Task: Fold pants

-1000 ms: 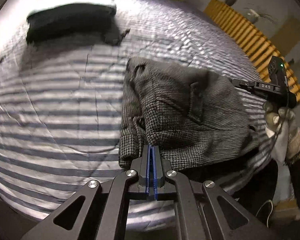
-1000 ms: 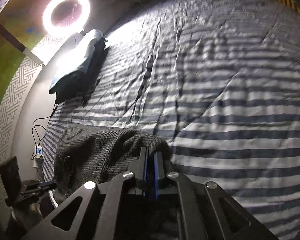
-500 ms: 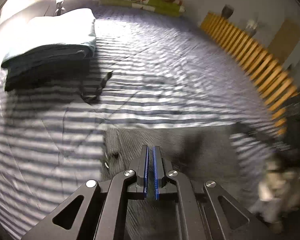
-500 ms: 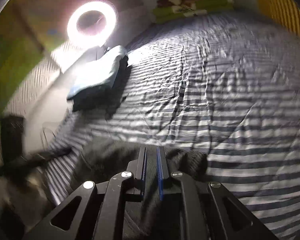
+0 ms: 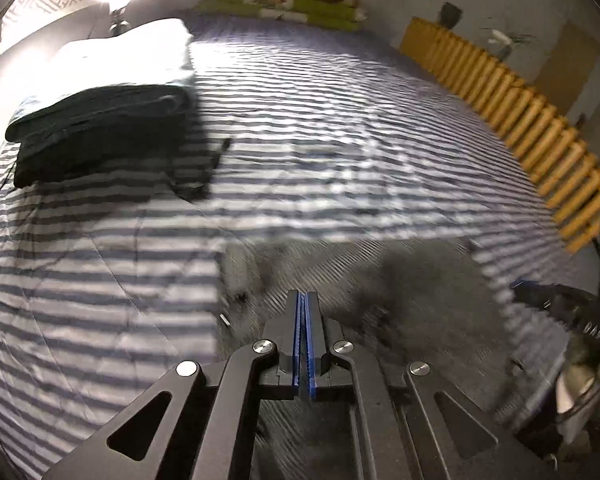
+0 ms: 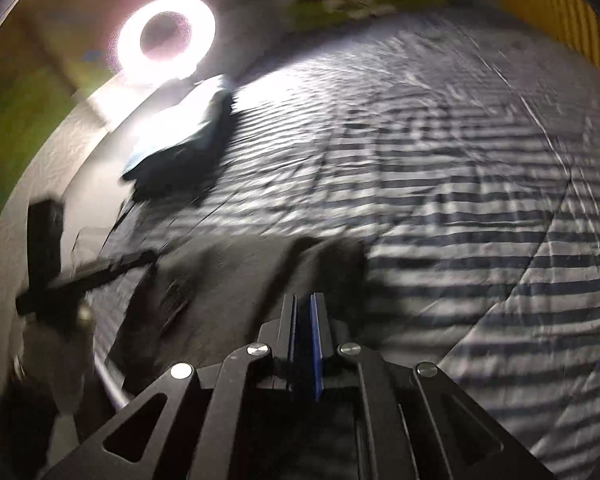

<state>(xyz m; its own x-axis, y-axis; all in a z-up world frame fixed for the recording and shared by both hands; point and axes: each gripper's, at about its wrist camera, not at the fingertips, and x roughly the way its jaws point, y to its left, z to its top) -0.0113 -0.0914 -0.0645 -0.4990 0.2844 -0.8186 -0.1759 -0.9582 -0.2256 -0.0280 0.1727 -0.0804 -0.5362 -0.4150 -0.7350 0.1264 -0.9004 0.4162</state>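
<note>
Pants, grey and houndstooth, lie blurred on the striped bed just ahead of both your grippers, having dropped lower in view than a second ago as you raised and tipped both hands. Your left gripper has its fingers pressed together and your right gripper nearly so; whether either pinches cloth is unclear. You seem mid-fold, carrying an edge across.

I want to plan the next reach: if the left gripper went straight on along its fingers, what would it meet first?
Most likely the grey pants, which lie just past the shut left gripper; blur makes the depth uncertain.
</note>
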